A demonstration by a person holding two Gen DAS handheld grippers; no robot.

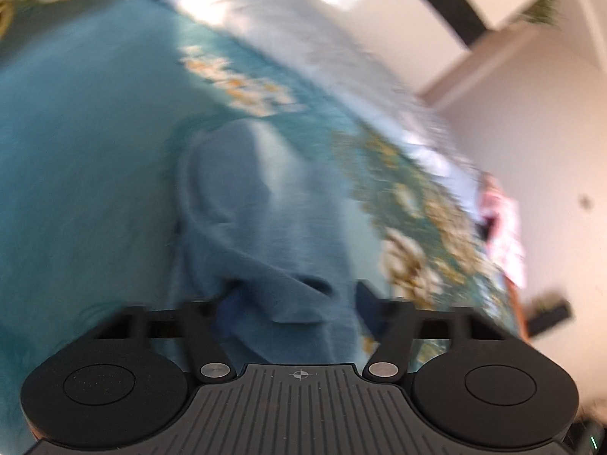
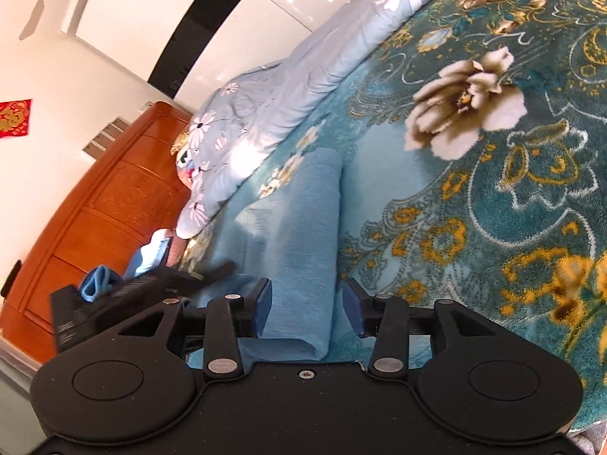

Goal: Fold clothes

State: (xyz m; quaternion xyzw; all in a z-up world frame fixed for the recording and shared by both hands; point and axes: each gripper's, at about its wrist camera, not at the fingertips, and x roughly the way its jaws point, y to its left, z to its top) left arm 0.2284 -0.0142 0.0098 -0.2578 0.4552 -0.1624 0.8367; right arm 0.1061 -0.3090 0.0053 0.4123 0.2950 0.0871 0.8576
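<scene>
A light blue garment [image 1: 265,204] lies folded in a long strip on a teal flowered blanket [image 1: 76,151]; this view is blurred by motion. My left gripper [image 1: 294,299] is open, its fingers wide apart, and a bunched end of the garment sits between them. In the right wrist view the same garment [image 2: 299,235] runs away from me as a folded band. My right gripper [image 2: 307,309] is open and straddles its near end, with the pads a little off the cloth. The left gripper [image 2: 125,295] shows at the left edge of the garment.
A pale blue daisy-print quilt [image 2: 288,83] is heaped along the far side of the blanket [image 2: 493,189]. An orange wooden headboard [image 2: 95,204] and white walls stand beyond it. Something light blue [image 2: 96,284] sits by the left gripper's body.
</scene>
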